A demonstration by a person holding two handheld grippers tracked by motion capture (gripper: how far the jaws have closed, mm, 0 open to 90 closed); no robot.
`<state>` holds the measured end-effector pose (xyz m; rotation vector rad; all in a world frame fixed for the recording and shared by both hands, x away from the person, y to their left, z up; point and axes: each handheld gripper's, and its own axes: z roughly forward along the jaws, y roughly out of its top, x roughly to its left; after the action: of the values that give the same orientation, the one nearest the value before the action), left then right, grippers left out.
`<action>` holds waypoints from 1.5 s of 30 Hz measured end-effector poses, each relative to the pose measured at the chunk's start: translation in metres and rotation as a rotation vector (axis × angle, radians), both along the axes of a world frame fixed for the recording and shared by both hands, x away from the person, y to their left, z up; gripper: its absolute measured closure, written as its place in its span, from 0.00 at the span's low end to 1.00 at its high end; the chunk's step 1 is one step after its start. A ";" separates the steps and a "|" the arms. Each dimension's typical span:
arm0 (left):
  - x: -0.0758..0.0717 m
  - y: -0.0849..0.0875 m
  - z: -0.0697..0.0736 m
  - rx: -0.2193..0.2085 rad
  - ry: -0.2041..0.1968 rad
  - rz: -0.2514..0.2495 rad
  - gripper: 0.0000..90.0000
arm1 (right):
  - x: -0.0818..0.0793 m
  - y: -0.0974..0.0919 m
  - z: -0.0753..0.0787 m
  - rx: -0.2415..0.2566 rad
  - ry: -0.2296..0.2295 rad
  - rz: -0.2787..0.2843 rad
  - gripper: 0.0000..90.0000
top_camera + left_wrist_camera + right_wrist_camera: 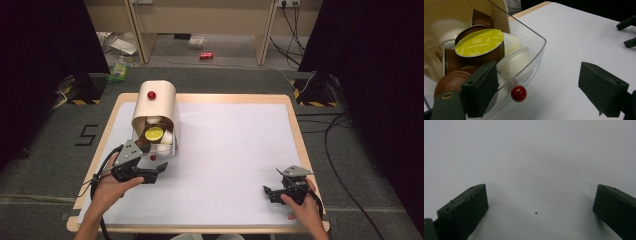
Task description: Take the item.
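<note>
A cream capsule holder (159, 107) with a rounded top stands at the table's left rear. Its clear drawer (537, 41) is pulled out and holds several coffee capsules, brown and white. One brown capsule has a yellow lid (479, 42) and lies on top. A small red knob (518, 93) sits on the drawer's front. My left gripper (159, 172) is just in front of the drawer, open. In the left gripper view (538, 68) the knob lies between the jaws, close to the left one and untouched. My right gripper (267, 192) rests open on the white table near the front right, holding nothing (540, 188).
A white sheet (235, 150) covers the wooden table. A second red knob (151, 95) sits on top of the holder. Cables and a red can (206, 55) lie on the floor beyond the table. The right gripper's jaws show far off in the left gripper view (627, 32).
</note>
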<state>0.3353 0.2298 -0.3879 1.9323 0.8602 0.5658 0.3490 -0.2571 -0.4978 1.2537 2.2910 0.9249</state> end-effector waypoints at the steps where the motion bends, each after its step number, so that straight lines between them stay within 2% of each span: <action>1: 0.000 0.000 0.000 0.000 0.000 0.000 0.18 | 0.000 0.000 0.000 0.000 0.000 0.000 0.00; 6: 0.001 0.000 0.002 -0.001 0.002 0.006 0.19 | 0.000 0.000 0.000 0.000 0.000 0.000 0.00; 9: 0.002 0.001 0.006 -0.020 -0.022 0.026 0.19 | 0.000 0.000 0.000 0.000 0.000 0.001 0.00; 19: 0.006 0.004 0.014 -0.013 -0.024 0.039 0.20 | 0.000 0.000 0.000 0.000 0.000 0.000 0.00; 25: 0.015 0.005 0.016 -0.018 -0.017 0.048 0.21 | 0.000 0.000 0.000 0.000 0.000 0.000 0.00; 32: 0.024 0.011 0.022 -0.041 -0.018 0.090 0.22 | 0.000 0.000 0.000 0.000 0.000 0.000 0.00; 38: 0.037 0.014 0.024 -0.027 -0.010 0.124 0.25 | 0.000 0.000 0.000 0.000 0.000 0.000 0.00; 45: 0.044 0.014 0.023 -0.030 0.007 0.135 0.27 | 0.000 0.000 0.000 0.000 0.000 0.001 0.00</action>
<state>0.3794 0.2436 -0.3647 1.8597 1.0031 0.6229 0.3491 -0.2571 -0.4978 1.2531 2.2913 0.9253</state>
